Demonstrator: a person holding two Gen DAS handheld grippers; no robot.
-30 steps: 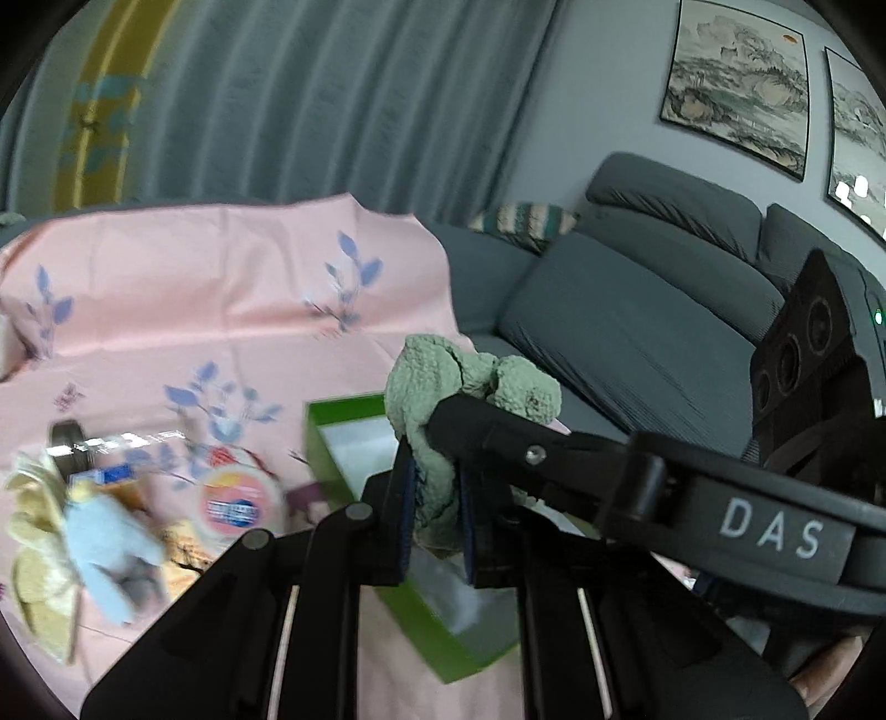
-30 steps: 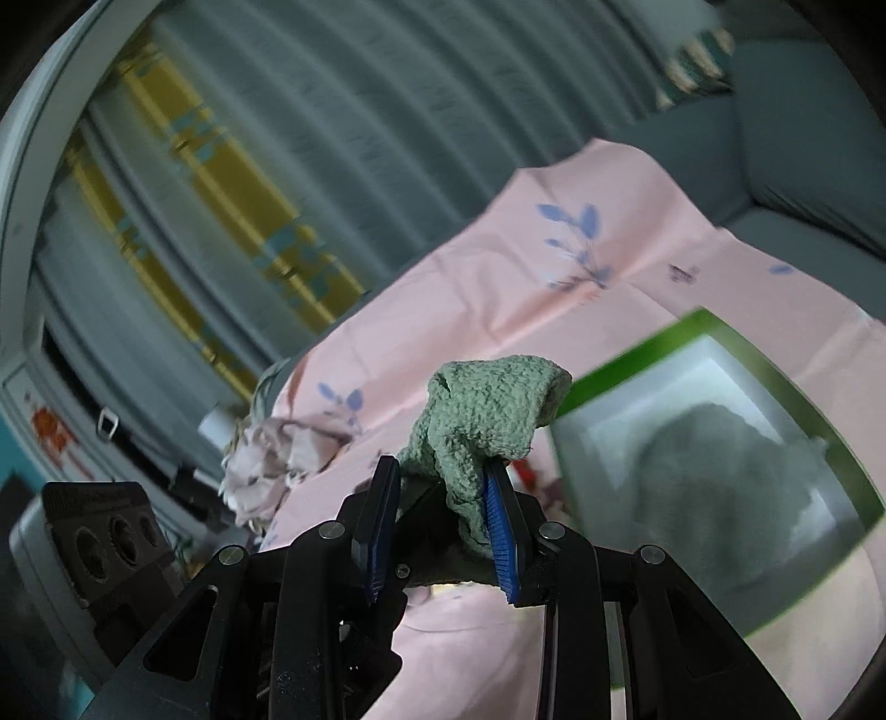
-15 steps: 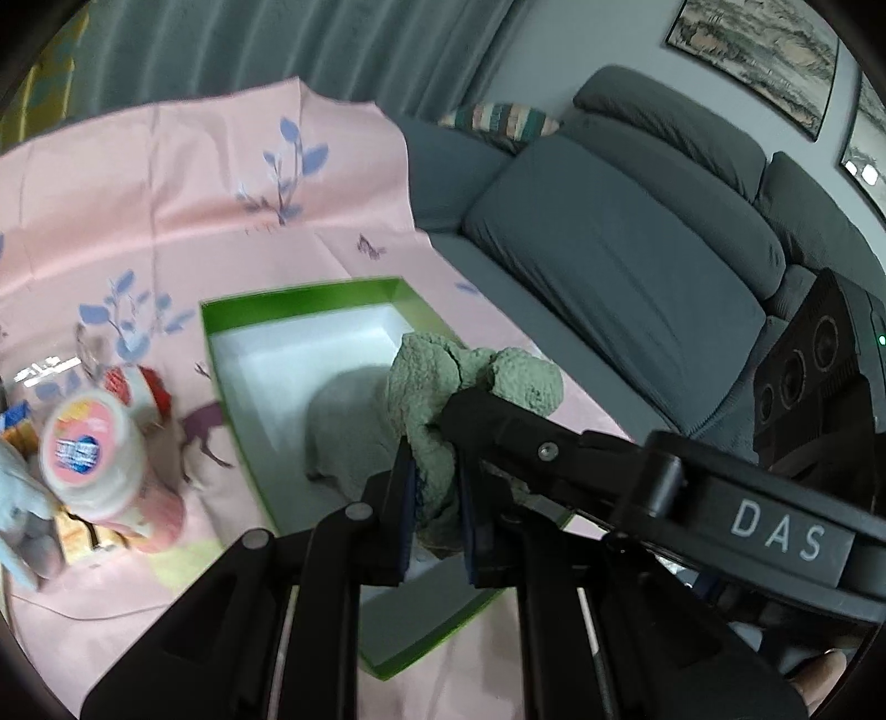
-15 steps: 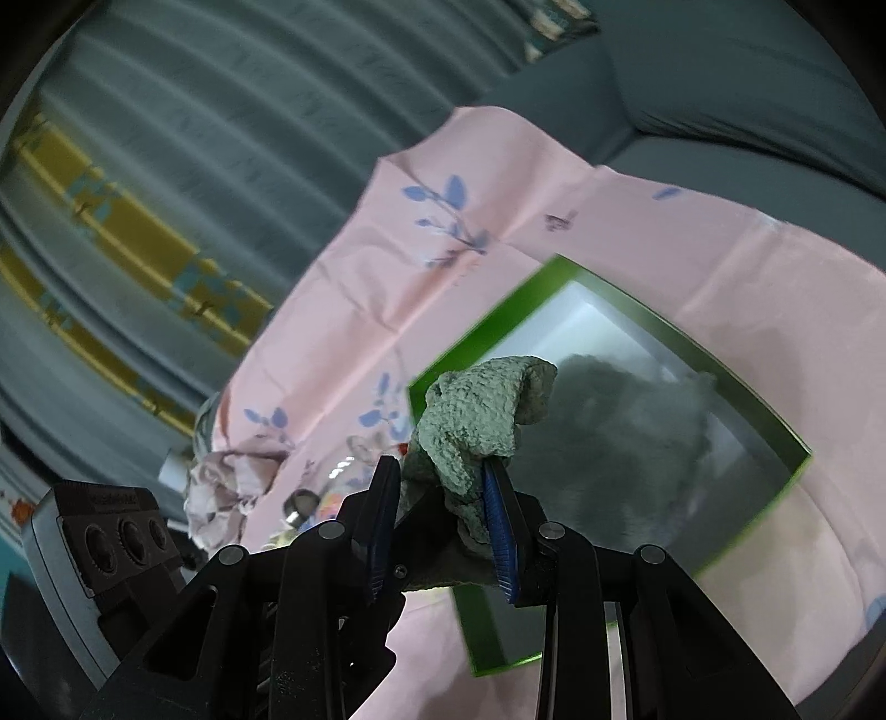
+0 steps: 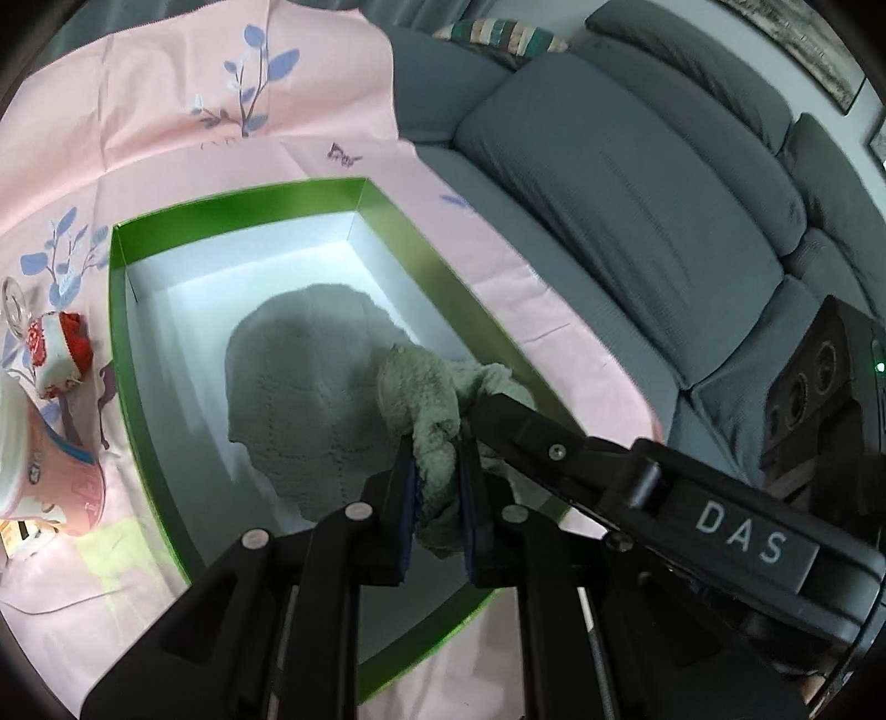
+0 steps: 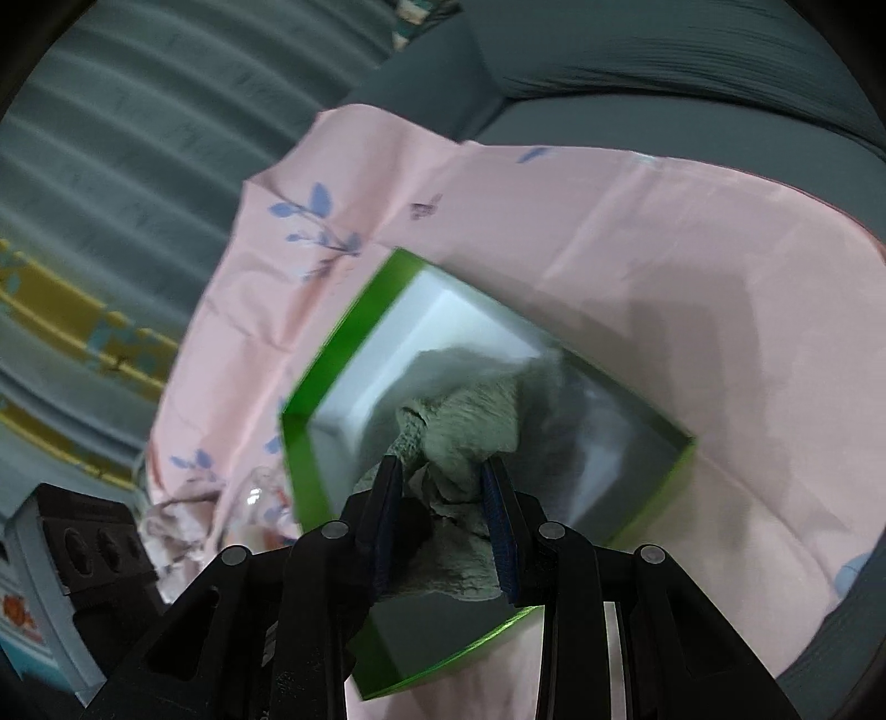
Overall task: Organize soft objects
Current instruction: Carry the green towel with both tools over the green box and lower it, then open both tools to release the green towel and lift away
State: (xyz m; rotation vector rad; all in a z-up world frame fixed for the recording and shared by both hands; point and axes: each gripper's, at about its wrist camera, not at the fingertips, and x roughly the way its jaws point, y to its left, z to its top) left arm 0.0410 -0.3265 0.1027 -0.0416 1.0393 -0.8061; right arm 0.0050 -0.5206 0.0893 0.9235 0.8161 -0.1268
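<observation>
A grey sofa (image 5: 637,183) with a striped cushion (image 5: 498,36) stands behind. Grey curtains (image 6: 127,138) hang there, with a yellow band (image 6: 66,310), perhaps a pattern.

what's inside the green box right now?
The green box has a white floor under a dark shadow. The green towel, pinched by both grippers, hangs over it and hides the floor beneath.
</observation>
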